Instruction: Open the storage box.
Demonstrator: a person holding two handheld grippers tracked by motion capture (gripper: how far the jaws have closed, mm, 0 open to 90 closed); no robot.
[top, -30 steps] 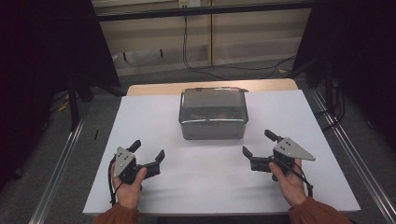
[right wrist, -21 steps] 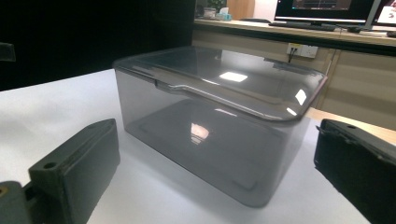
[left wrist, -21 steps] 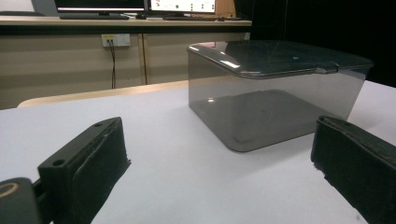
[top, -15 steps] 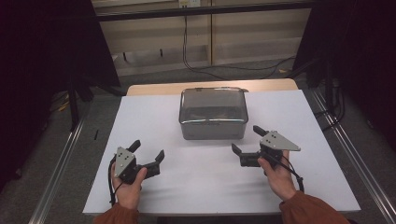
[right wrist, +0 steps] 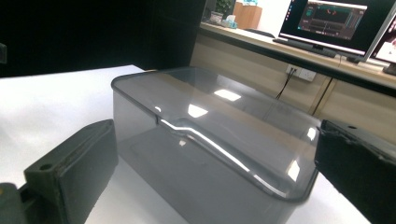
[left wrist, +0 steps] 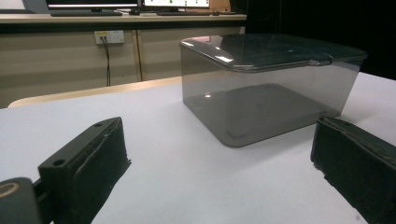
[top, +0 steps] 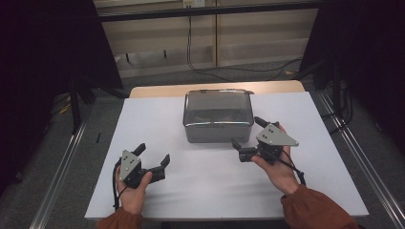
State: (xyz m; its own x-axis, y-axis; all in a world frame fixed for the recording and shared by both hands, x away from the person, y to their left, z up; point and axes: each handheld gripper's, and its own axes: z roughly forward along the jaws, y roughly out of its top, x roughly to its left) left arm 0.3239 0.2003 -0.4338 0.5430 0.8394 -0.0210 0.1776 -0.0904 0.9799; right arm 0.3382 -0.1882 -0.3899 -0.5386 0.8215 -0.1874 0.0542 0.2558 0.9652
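At the far middle of the white-topped bench, a smoky translucent box sits with its lid shut on top; dim shapes show inside from the high view, too murky to identify. Right gripper sits at the box's near right corner, jaws spread wide, one ahead of the front wall and one along the right side, corner between them; contact with the plastic not clear. From the right gripper view the lid's small lip lies between the two black jaws. Left gripper is low over the bench, well apart from the box toward the near left, jaws wide and holding nothing. Monitors on a counter behind.
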